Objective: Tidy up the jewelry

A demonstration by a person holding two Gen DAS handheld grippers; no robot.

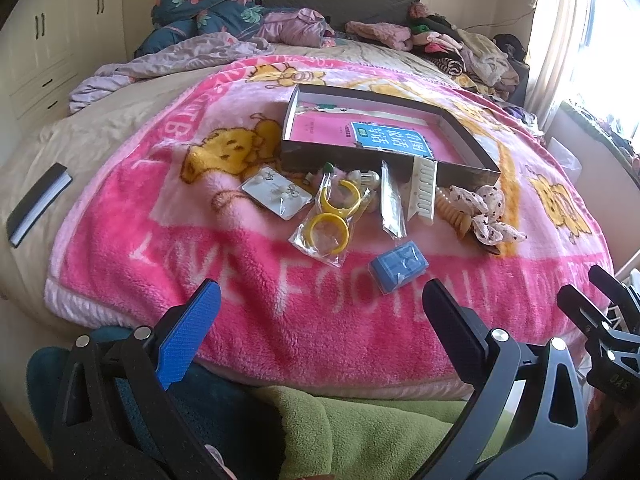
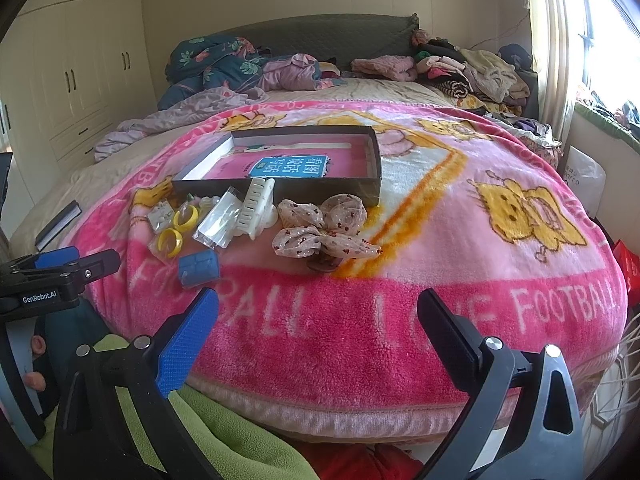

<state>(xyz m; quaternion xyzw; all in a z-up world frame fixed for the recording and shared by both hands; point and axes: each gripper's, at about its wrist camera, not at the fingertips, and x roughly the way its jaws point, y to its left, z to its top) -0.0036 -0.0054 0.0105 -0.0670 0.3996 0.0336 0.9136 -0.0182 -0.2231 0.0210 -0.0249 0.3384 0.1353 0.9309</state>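
A shallow dark box with a pink book inside lies on the pink blanket. In front of it lie jewelry items: yellow rings in a clear bag, an earring card, a white hair claw, a spotted fabric bow, a small blue box and a clear packet. My left gripper is open and empty at the bed's near edge. My right gripper is open and empty, to its right.
The pink blanket covers the bed's near end. Clothes and bedding are piled at the headboard. A dark notebook lies at the left bed edge. Wardrobes stand left, a window right.
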